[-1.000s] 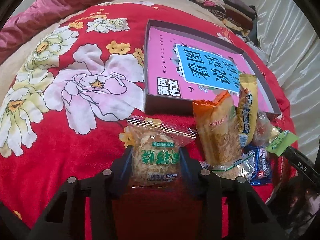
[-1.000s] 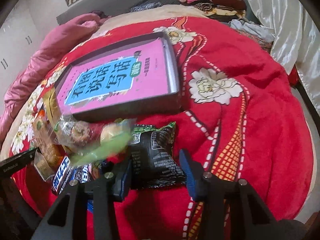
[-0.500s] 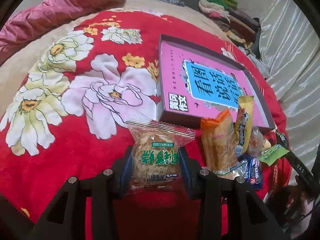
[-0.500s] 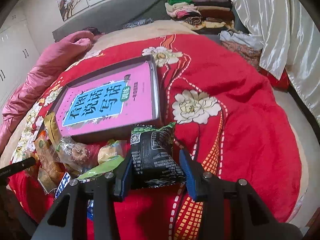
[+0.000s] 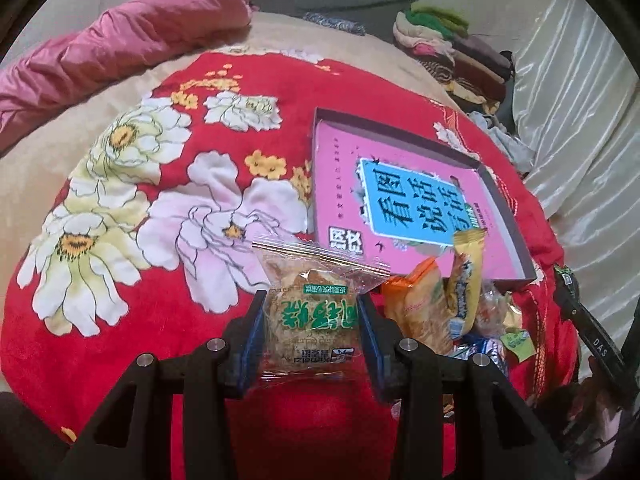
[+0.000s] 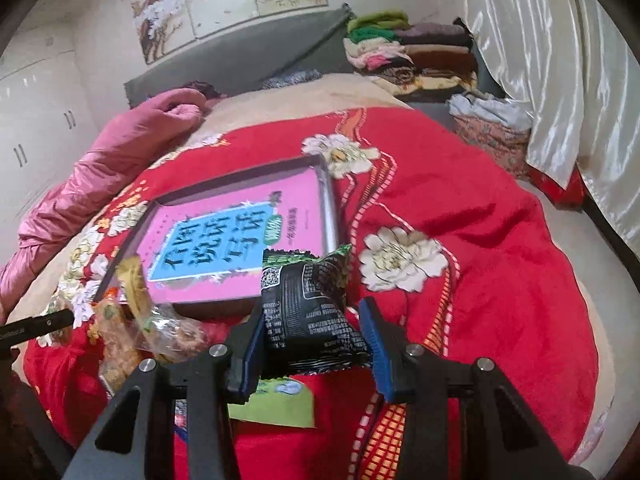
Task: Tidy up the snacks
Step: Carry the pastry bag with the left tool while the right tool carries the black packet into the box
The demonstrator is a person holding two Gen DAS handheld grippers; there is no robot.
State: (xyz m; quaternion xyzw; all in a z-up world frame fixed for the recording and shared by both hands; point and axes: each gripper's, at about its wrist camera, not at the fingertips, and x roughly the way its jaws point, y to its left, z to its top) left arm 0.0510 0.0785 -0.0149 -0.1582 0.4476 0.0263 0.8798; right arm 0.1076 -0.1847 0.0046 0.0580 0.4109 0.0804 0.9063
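In the left wrist view, lower right, the blue packet (image 5: 490, 354) is mostly hidden behind the orange snack bag (image 5: 420, 312). In the right wrist view, lower centre, the green wrapper (image 6: 276, 404) is blurred and partly covered by gripper parts, print unreadable.

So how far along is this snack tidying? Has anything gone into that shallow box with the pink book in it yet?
Nothing looks sorted yet: the shallow grey box holds only the pink book.

In hand: the left gripper pinches a clear-wrapped brown pastry, and the right gripper pinches a black foil snack packet.

Left: an orange packet, a yellow packet and other small wrapped snacks lie piled on the red floral blanket beside the box.
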